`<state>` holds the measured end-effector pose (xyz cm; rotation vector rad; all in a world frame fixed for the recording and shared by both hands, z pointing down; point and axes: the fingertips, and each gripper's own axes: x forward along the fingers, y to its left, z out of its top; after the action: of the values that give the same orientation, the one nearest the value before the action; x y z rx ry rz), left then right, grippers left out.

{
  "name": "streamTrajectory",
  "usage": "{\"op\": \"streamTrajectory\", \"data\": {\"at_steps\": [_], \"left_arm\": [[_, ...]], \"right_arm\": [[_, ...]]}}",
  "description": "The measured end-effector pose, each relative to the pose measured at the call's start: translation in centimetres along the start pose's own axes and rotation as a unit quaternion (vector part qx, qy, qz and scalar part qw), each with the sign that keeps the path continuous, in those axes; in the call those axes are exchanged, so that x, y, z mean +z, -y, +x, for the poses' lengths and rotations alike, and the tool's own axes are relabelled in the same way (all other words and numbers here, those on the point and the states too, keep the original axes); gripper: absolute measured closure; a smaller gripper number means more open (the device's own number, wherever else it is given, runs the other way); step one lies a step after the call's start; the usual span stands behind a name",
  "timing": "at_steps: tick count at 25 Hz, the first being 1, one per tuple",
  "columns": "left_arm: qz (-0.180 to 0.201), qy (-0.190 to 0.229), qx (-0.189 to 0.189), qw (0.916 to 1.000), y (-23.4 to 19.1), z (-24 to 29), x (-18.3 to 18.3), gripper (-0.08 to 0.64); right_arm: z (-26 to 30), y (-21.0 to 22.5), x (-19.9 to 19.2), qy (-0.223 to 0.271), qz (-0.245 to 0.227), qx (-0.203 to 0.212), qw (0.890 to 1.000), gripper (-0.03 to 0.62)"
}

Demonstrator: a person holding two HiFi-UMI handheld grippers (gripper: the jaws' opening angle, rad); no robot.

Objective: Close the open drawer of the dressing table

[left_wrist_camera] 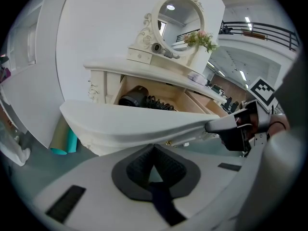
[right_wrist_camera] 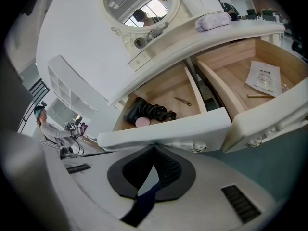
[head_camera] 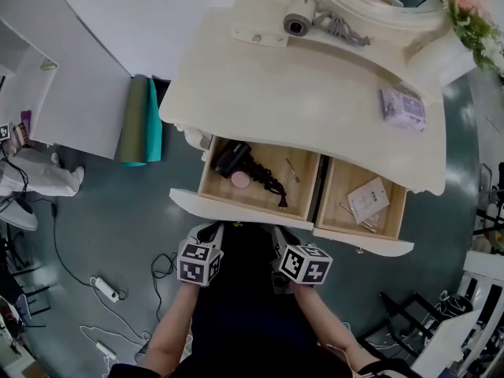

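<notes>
Two drawers stand pulled out under the bench [head_camera: 315, 101] top.
Left drawer [head_camera: 236, 209] holds a hair dryer [head_camera: 232, 157] and pink disc [head_camera: 241, 179]; right drawer [head_camera: 362, 241], a leaflet [head_camera: 368, 199]. Left claw [head_camera: 216, 228] and right claw [head_camera: 277, 231], both pressed together and empty, sit at the left drawer's near front.

The right gripper [right_wrist_camera: 154, 152], jaws together and empty, sits just below the open drawer's [right_wrist_camera: 166, 129] front; a hair dryer [right_wrist_camera: 144, 109] lies inside that drawer.
</notes>
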<state>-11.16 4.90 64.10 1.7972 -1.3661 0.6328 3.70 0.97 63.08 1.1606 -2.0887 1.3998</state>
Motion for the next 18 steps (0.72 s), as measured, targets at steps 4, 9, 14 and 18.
{"op": "streamTrajectory", "data": {"at_steps": [4, 9, 14, 18], "left_arm": [[-0.004, -0.002, -0.001, 1.0, -0.1, 0.3, 0.3, 0.552], [-0.009, -0.008, -0.005, 0.9999, -0.2, 0.8, 1.0, 0.552], [0.001, -0.012, -0.007, 0.9999, -0.4, 1.2, 1.8, 0.552], [-0.006, -0.011, -0.011, 0.9999, -0.5, 1.7, 2.4, 0.552]], "right_arm": [[0.2, 0.2, 0.3, -0.005, -0.019, -0.005, 1.0, 0.584], [0.6, 0.2, 1.1, -0.001, -0.011, -0.005, 1.0, 0.584], [0.9, 0.3, 1.9, 0.0, -0.007, -0.008, 1.0, 0.584], [1.2, 0.5, 2.7, 0.009, 0.002, -0.011, 1.0, 0.584]]}}
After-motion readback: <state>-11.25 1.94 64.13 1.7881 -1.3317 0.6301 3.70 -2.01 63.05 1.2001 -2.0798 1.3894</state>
